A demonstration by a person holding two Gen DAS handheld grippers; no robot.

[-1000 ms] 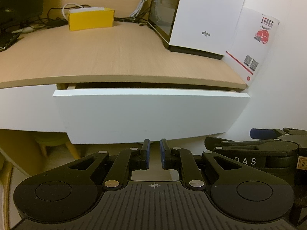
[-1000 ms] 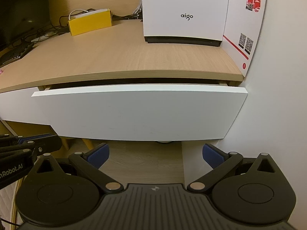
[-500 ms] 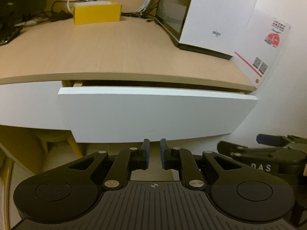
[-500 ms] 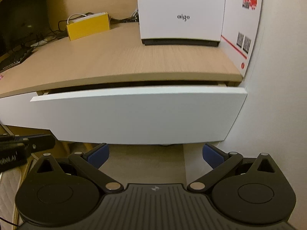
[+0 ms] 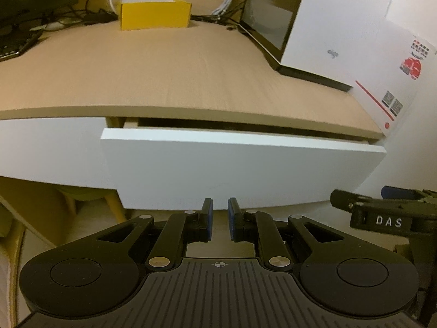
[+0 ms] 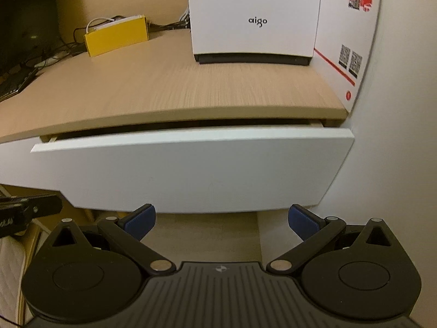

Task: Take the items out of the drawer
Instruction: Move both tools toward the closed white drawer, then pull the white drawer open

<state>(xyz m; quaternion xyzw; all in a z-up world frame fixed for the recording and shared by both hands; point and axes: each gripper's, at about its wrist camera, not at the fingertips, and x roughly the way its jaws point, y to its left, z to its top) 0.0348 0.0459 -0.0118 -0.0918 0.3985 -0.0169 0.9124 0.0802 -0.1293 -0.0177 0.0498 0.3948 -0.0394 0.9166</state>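
The white drawer sits under the wooden desk top. It is pulled out only a little. A thin dark gap shows along its top edge, and nothing inside can be seen yet, so the items are hidden.

The right gripper is spread wide and holds nothing. It sits low, just in front of the drawer's bottom edge, and it points straight at the drawer front. The left gripper is pinched nearly closed, with only a thin slit between its blue pads, and it also holds nothing. It sits low near the bottom edge too, on the left side of the right gripper.

The drawer front runs long from left to right, across both grippers. It is ahead of them and higher up. I think the next job is to pull the drawer out more. The wide right gripper looks more ready to take hold of an edge. The top gap is up above both grippers, so a gripper must lift to reach it
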